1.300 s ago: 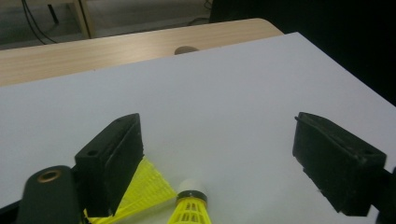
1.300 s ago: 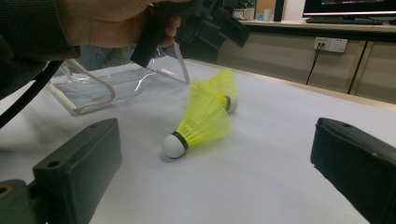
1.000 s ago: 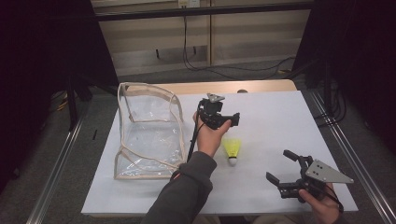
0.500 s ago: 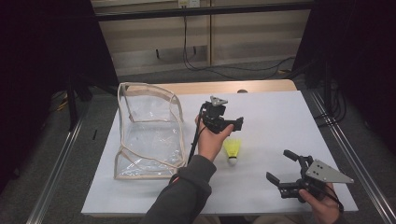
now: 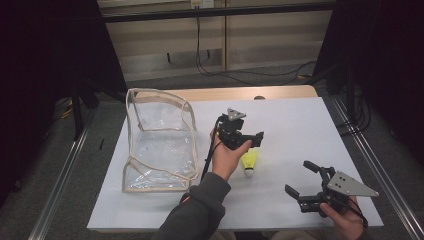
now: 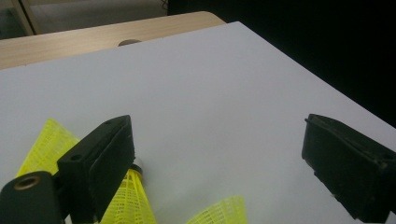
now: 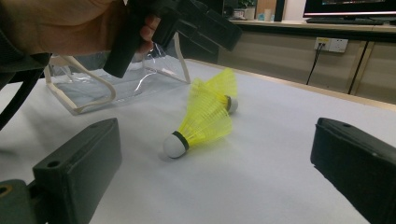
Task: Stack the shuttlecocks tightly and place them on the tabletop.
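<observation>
While the right tongs (image 5: 304,184) wait wide apart nearby, the left tongs (image 5: 246,142) hover gaping just above two yellow shuttlecocks (image 7: 205,119), seemingly lining up a grasp.

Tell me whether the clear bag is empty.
Empty, apparently: through the clear bag only the white table shows; both shuttlecocks lie outside.
</observation>
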`<state>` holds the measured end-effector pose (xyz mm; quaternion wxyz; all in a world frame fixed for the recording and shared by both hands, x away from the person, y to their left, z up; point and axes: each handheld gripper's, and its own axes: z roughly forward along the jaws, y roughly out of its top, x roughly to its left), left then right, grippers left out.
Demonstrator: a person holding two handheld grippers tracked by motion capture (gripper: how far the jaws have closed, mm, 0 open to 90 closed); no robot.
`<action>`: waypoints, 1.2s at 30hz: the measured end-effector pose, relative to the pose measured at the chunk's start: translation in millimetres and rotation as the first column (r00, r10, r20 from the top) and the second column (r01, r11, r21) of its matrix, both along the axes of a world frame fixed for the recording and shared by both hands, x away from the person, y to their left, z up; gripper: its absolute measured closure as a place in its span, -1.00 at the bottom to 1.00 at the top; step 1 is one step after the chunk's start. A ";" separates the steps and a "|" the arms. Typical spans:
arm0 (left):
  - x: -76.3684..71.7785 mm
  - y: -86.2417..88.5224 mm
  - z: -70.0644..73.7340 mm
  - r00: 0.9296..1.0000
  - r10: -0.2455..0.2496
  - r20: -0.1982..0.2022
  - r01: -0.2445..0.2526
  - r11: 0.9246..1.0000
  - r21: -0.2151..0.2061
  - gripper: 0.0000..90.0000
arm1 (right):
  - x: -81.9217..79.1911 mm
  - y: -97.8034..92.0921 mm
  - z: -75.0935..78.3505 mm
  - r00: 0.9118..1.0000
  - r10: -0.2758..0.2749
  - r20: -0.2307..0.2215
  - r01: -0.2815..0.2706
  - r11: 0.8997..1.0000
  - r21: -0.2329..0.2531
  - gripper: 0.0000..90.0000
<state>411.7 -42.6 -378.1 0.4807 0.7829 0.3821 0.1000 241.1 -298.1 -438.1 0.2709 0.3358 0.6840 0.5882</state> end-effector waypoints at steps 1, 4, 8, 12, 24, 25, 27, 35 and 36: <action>-1.2 -0.4 -0.6 1.000 -0.003 -0.001 0.003 1.000 0.003 -0.79 | 0.1 0.0 -0.1 1.000 0.001 0.000 -0.001 1.000 0.002 -0.97; -4.6 -0.5 -2.8 1.000 -0.018 -0.002 0.018 1.000 0.009 -0.80 | 0.0 -0.1 0.0 1.000 0.000 -0.002 0.000 1.000 0.004 -0.97; -8.6 0.2 -5.5 1.000 -0.027 -0.007 0.027 1.000 0.006 -0.80 | -0.3 -0.2 0.2 1.000 -0.001 -0.003 0.001 1.000 0.004 -0.97; -10.9 1.3 -8.0 0.999 -0.031 -0.012 0.032 0.999 0.009 -0.81 | -0.3 -0.1 0.3 1.000 0.001 -0.001 -0.001 1.000 0.003 -0.97; -19.8 3.3 -16.2 0.999 -0.052 -0.018 0.052 0.998 0.028 -0.83 | -0.5 0.3 0.3 1.000 0.002 -0.005 -0.002 1.000 0.006 -0.97; -20.2 4.0 -16.9 0.999 -0.050 -0.012 0.051 0.998 0.024 -0.83 | -0.5 0.2 0.3 1.000 0.003 -0.002 -0.003 1.000 0.005 -0.97; -21.7 4.9 -18.1 0.999 -0.050 -0.015 0.050 0.999 0.014 -0.83 | -0.4 0.2 0.5 1.000 0.003 0.001 -0.003 1.000 0.004 -0.97; -28.6 8.6 -21.7 0.998 -0.066 -0.021 0.067 0.998 0.019 -0.83 | -0.7 0.4 0.3 1.000 0.003 -0.005 -0.003 1.000 0.005 -0.97; -29.5 9.7 -22.2 0.998 -0.061 -0.019 0.061 0.998 0.011 -0.83 | -0.7 0.3 0.3 1.000 0.003 -0.005 -0.003 1.000 0.004 -0.97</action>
